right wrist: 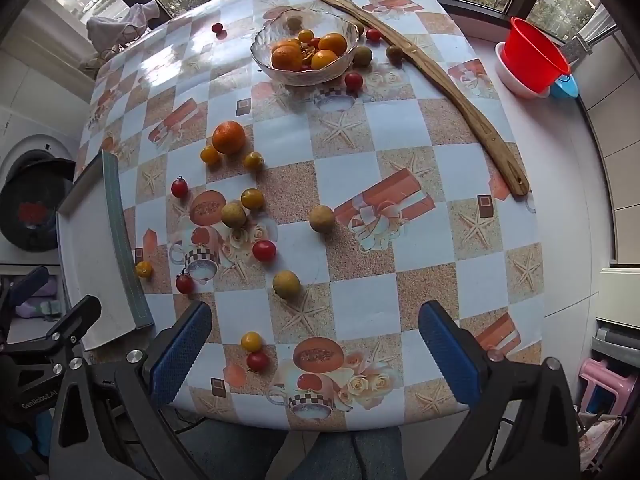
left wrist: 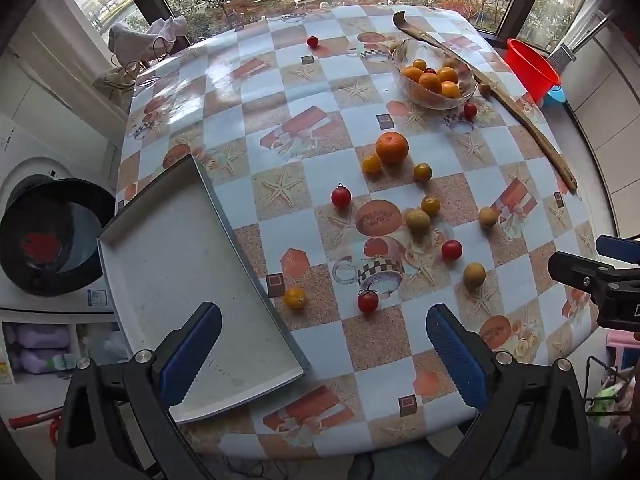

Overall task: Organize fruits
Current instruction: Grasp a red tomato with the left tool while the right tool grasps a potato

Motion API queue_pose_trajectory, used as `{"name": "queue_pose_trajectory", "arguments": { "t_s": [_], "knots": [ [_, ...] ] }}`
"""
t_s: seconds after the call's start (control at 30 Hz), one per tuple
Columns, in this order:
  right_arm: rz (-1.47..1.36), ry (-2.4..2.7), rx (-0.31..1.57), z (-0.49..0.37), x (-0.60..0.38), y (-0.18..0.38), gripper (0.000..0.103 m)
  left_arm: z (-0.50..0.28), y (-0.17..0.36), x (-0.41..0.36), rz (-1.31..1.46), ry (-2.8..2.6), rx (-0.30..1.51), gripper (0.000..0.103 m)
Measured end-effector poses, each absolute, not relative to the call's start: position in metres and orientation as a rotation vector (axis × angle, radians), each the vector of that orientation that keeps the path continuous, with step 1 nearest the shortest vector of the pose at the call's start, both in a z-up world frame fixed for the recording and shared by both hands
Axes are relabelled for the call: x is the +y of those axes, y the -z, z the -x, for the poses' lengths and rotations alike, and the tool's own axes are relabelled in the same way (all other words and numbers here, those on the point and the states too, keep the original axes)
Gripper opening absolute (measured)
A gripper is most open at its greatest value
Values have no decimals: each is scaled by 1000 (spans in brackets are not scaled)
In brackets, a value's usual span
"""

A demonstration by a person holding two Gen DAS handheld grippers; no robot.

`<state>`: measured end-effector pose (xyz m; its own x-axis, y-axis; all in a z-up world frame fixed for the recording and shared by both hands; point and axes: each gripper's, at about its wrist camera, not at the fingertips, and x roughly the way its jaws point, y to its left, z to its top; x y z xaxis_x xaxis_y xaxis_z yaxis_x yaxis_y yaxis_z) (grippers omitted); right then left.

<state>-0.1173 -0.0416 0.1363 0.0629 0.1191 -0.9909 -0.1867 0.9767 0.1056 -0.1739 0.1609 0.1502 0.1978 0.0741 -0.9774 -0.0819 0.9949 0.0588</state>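
Cherry tomatoes (right wrist: 264, 250), mid-frame on tabletop (right wrist: 416, 128): light, soft-skinned, roll easily; pinch gently across the middle. Left gripper (left wrist: 322, 354) and right gripper (right wrist: 316, 354) spread, empty.

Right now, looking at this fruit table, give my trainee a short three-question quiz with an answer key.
1. True or false: the grey tray already holds fruit.
2. Where does the big orange lie? A) in the glass bowl B) on the tablecloth C) on the tray
3. Fill in: both the left gripper and the right gripper have their jaws ____.

Key: 1 false; 2 B; 3 open, holding nothing.
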Motion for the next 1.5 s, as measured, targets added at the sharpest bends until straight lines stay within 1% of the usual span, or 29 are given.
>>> {"name": "queue_pose_trajectory", "arguments": {
  "t_s": [0.73,0.9,1.07,1.5],
  "knots": [
    [-8,-205,1499,122,-60,-135,103,179,-144,166,12,-126,1356,103],
    [-6,-166,1541,120,-60,-121,103,174,-132,178,11,-149,1372,103],
    [10,-116,1546,119,-60,-107,103,159,-117,185,13,-165,1374,103],
    [4,-109,1544,89,-63,-65,103,103,-57,173,-46,-138,1373,103]
  ]
}}
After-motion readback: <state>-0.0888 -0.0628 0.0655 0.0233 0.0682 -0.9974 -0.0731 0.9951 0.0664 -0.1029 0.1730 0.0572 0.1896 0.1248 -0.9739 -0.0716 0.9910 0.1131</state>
